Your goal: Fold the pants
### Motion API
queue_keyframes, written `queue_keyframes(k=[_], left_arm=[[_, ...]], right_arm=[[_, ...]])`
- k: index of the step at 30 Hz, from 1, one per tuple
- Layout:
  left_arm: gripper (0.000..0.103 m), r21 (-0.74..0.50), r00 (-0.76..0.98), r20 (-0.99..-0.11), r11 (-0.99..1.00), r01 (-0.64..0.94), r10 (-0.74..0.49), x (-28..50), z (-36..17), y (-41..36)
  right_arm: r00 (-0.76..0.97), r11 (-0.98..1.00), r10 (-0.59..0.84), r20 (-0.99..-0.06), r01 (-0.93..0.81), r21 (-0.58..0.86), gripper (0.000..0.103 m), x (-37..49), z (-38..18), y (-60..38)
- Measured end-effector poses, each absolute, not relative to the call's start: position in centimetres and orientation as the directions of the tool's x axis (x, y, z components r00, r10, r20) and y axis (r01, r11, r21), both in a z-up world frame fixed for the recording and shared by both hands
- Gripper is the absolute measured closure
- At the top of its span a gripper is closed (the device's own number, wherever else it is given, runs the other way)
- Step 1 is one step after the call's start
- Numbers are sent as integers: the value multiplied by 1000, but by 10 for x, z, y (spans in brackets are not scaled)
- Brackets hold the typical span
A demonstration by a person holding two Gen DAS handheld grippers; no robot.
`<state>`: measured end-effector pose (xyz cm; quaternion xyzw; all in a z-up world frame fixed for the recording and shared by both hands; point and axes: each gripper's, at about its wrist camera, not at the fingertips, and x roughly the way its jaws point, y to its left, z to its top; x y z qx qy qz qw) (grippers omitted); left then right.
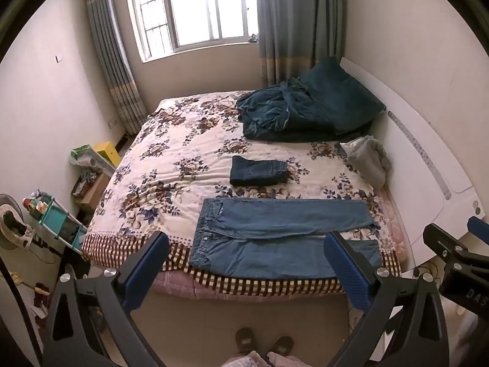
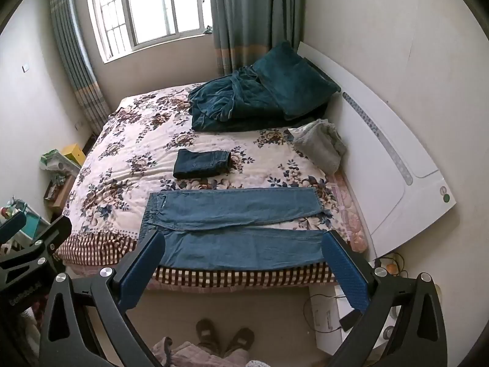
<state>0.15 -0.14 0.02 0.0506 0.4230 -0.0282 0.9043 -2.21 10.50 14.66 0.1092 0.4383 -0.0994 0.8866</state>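
Bedroom with a floral-quilted bed (image 1: 171,153) under a window; light blue pants (image 1: 275,238) spread flat along its near edge at 6 o'clock, folded dark jeans (image 1: 258,171) beyond at 12. Left gripper (image 1: 247,263) and right gripper (image 2: 244,260) spread wide, holding nothing, hovering short of the pants. Letters "DAS" legible on the right gripper's body.
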Motion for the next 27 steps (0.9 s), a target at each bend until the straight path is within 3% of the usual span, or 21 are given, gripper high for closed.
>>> queue_keyframes(k=[27], left_arm=[[0, 65, 668, -745, 994, 88, -10, 1, 6, -3]], right_arm=[[600, 956, -76, -797, 270, 111, 0, -19, 145, 113]])
